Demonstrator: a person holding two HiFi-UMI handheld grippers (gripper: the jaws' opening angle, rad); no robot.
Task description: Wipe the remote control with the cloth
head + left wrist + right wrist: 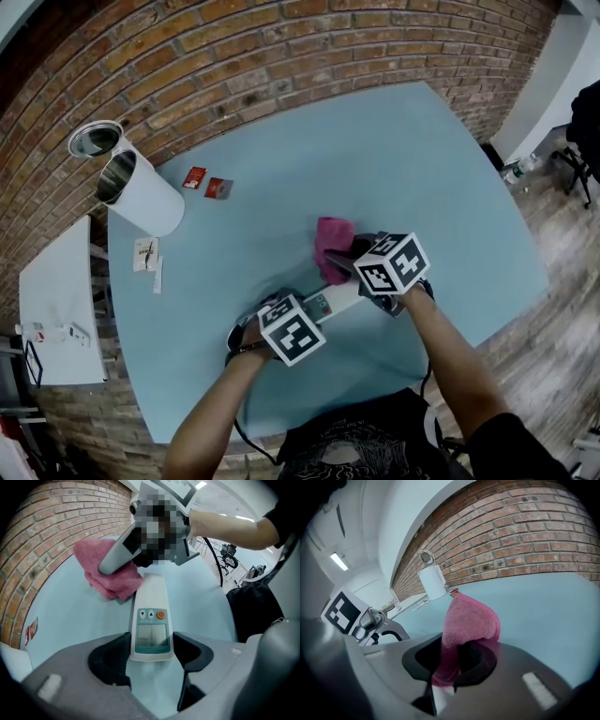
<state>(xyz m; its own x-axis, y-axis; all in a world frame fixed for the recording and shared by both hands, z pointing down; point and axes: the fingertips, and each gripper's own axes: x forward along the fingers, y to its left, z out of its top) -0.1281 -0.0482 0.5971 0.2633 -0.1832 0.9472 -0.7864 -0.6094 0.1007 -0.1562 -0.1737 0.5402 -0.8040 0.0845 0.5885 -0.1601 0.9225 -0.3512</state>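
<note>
Head view: the remote control [336, 300] lies on the near part of the blue table [394, 150], with the pink cloth [330, 242] at its far end; left gripper view: the left gripper [151, 654] clamps the remote's near end and should hold it firm; right gripper view: the right gripper [457, 665] pinches the cloth; pressed, even strokes along the remote's face would probably wipe best.

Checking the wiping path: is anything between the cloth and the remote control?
Nothing visible does. The cloth, pinched in the right gripper, lies against the far end of the remote control. The left gripper clamps its near end, and the buttoned face between is bare.
</note>
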